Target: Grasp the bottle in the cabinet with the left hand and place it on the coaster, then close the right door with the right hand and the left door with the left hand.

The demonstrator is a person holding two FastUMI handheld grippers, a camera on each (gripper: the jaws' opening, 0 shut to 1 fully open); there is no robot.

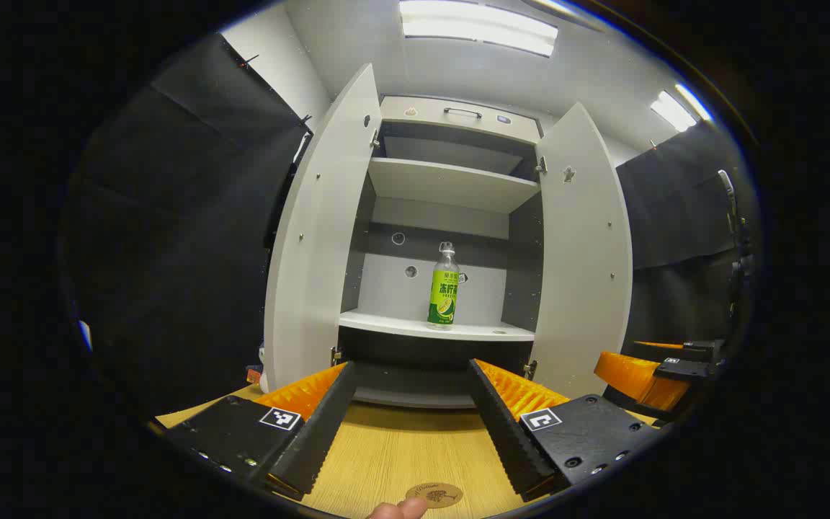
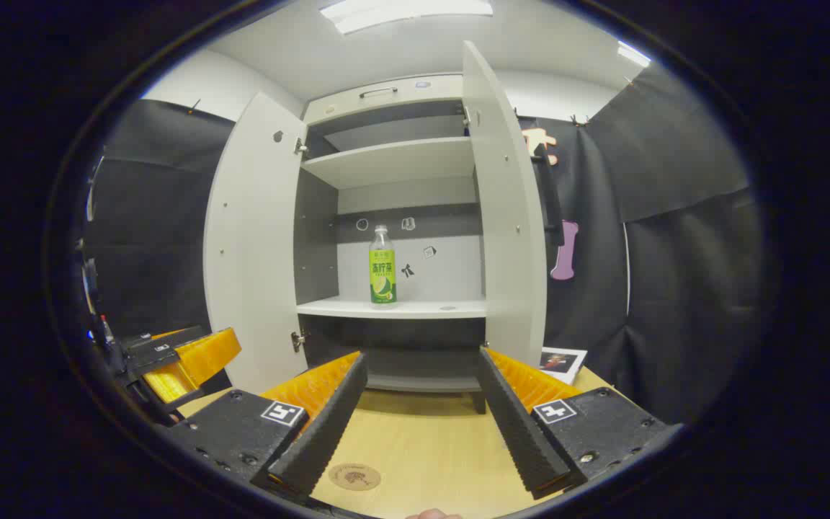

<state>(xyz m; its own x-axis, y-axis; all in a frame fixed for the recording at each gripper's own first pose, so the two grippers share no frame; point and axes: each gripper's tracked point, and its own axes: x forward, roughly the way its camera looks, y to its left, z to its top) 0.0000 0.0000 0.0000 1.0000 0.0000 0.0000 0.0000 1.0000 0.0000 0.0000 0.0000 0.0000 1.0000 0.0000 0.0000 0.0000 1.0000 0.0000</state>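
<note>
Left gripper view looks straight into a pale grey cabinet [image 1: 451,184] at the centre of the frame, with both doors swung wide. A clear plastic bottle with a green label [image 1: 444,288] stands upright on the cabinet's lower shelf [image 1: 386,323], near the middle and apart from both side walls, with nothing in front of it. The left door [image 1: 321,231] and the right door [image 1: 584,252] flank the opening. At the bottom of the frame the left gripper [image 1: 411,425] is spread wide and holds nothing, hovering over the light wooden tabletop [image 1: 400,447]. A small round brown coaster [image 1: 434,494] lies on the wood at the bottom edge, a fingertip [image 1: 397,510] just beside it. The right gripper [image 1: 656,375] shows at the lower right, beside the right door; how far apart its fingers stand cannot be told there. In the right gripper view, its fingers [image 2: 321,425] are wide apart and empty, and the coaster lies at the lower centre-left. A printed card [image 2: 560,362] lies on the table right of the cabinet.
</note>
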